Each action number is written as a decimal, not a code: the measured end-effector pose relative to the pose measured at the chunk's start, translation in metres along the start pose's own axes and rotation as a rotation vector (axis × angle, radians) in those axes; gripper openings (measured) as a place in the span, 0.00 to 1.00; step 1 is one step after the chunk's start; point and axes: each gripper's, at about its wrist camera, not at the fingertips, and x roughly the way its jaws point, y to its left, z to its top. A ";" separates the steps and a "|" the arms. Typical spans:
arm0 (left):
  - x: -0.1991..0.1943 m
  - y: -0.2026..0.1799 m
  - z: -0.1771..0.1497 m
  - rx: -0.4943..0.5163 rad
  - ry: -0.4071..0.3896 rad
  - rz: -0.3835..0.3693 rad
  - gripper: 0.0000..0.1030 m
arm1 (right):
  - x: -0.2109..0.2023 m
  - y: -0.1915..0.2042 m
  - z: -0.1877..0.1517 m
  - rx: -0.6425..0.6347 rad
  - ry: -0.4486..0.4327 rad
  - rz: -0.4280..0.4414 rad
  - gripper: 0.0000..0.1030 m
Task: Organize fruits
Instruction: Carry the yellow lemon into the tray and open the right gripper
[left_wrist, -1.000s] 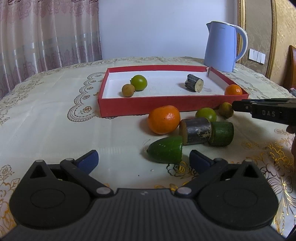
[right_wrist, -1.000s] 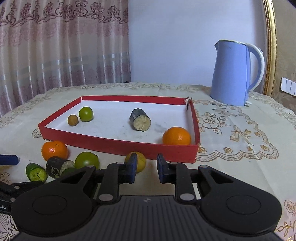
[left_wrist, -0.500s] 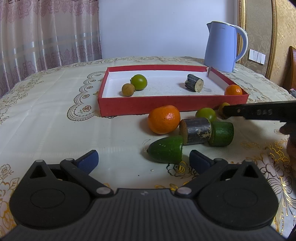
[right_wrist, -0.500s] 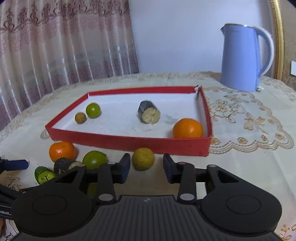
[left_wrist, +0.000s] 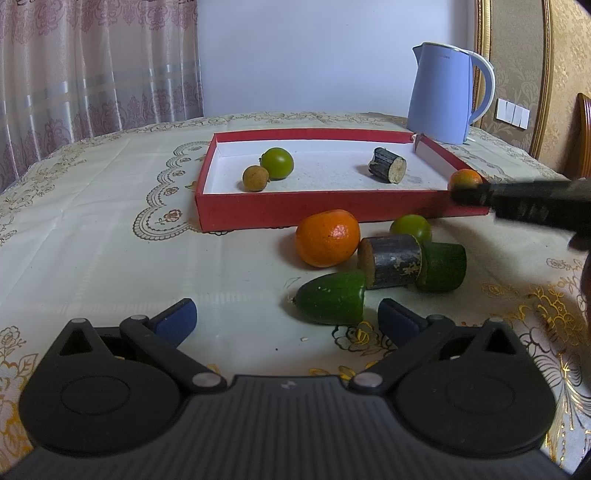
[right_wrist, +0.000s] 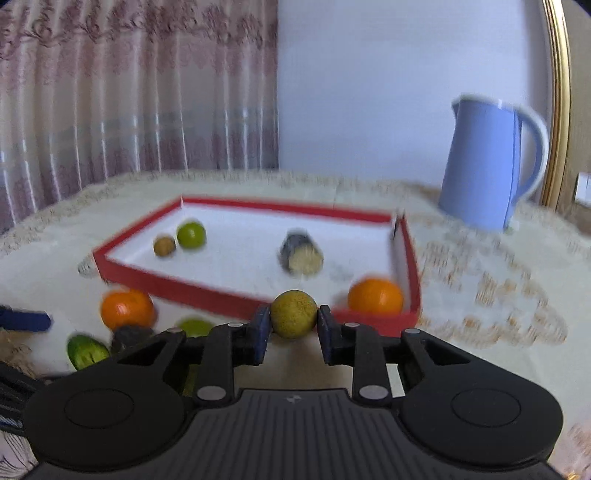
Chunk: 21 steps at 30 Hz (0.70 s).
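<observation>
Four pieces already lie inside the red box (left_wrist: 332, 210). Left of it, the left gripper (left_wrist: 286, 317) hangs wide apart near the loose heap: cucumber tip (left_wrist: 332, 301), orange (left_wrist: 327, 238), others. Rightward, the right gripper (right_wrist: 293, 326) is clamped on a yellow-green fruit (right_wrist: 293, 314), near the box's front wall.

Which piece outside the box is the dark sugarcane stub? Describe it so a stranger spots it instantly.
Start at the red box in the left wrist view. In the cluster before its front wall, beside the orange, lies the dark stub, between two green cucumber pieces. It alone is dark grey with a tan cut end.
</observation>
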 end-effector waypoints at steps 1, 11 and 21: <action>0.000 0.000 0.000 0.000 0.000 0.000 1.00 | -0.003 0.001 0.005 -0.009 -0.021 -0.010 0.26; 0.000 0.001 0.000 -0.004 0.001 -0.004 1.00 | 0.065 -0.006 0.036 -0.006 0.088 -0.054 0.26; 0.001 0.001 0.000 -0.004 0.000 -0.014 1.00 | 0.088 -0.001 0.029 -0.021 0.163 -0.062 0.26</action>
